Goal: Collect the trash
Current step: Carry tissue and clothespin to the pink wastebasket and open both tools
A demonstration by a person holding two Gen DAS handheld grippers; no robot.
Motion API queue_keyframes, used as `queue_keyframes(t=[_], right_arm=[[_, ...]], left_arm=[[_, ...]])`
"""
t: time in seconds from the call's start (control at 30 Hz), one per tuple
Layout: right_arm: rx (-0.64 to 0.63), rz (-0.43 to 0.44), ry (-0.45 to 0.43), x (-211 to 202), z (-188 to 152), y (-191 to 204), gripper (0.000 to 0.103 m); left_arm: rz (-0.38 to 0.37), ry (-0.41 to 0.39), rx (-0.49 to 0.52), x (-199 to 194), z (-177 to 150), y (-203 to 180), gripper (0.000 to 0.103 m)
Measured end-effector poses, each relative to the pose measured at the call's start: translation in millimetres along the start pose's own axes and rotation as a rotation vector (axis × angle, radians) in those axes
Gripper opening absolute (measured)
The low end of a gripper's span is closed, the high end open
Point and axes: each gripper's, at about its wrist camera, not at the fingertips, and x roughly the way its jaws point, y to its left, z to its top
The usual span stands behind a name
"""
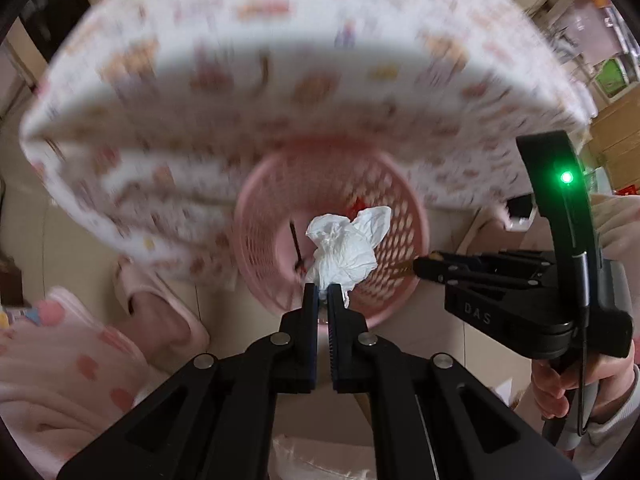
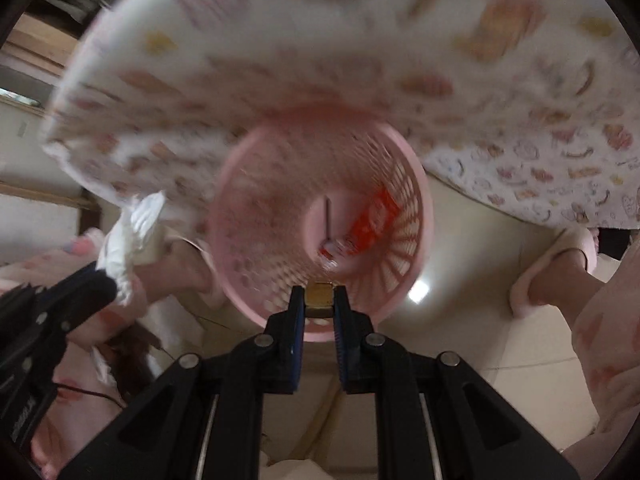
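Observation:
A pink mesh trash basket (image 1: 400, 248) stands on the floor below both grippers; it also shows in the right wrist view (image 2: 404, 216). My left gripper (image 1: 323, 292) is shut on a crumpled white tissue (image 1: 348, 244) and holds it over the basket's mouth. The tissue also shows at the left of the right wrist view (image 2: 128, 236). My right gripper (image 2: 319, 294) is shut on a small tan piece of trash (image 2: 319, 295) above the basket's near rim; in the left wrist view it (image 1: 424, 266) reaches in from the right. Red packaging (image 2: 372, 220) and a dark stick (image 2: 327, 216) lie inside the basket.
A table draped in a white patterned cloth (image 1: 256, 92) hangs over the basket's far side. The person's pink slippers (image 1: 160, 312) (image 2: 560, 272) stand on the tiled floor at either side of the basket. Boxes and shelves (image 1: 616, 128) are at the far right.

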Motion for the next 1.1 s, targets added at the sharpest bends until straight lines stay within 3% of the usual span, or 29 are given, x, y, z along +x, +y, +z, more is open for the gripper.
queue_keyframes(t=[0.1, 0.2, 0.33, 0.67, 0.73, 0.97, 1.0, 1.07, 1.1], right_arm=[[0.027, -0.009, 0.069, 23, 0, -6, 0.012], [0.074, 0.017, 0.13, 42, -4, -14, 0.012], [0.075, -0.014, 0.174, 56, -8, -19, 0.012], [0.084, 0.0, 0.167, 54, -8, -20, 0.013], [0.088, -0.004, 0.166, 55, -7, -21, 0.02], [0.11, -0.008, 0.152, 50, -7, -25, 0.022], [0.113, -0.009, 0.144, 47, -7, -26, 0.022], [0.112, -0.015, 0.118, 40, -6, -26, 0.028], [0.106, -0.024, 0.1, 36, -5, -25, 0.034]], left_arm=[[0.024, 0.075, 0.008, 22, -1, 0, 0.004], [0.039, 0.107, 0.008, 31, -2, 0, 0.004], [0.056, 0.156, 0.005, 46, -2, 3, 0.004], [0.094, 0.257, -0.028, 84, 0, 10, 0.004], [0.085, 0.274, -0.02, 87, -2, 9, 0.004], [0.095, 0.274, 0.011, 88, -4, 0, 0.007], [0.095, 0.273, 0.008, 88, -4, 1, 0.01], [0.089, 0.267, -0.006, 86, -3, 2, 0.025], [0.086, 0.258, -0.02, 84, -1, 4, 0.046]])
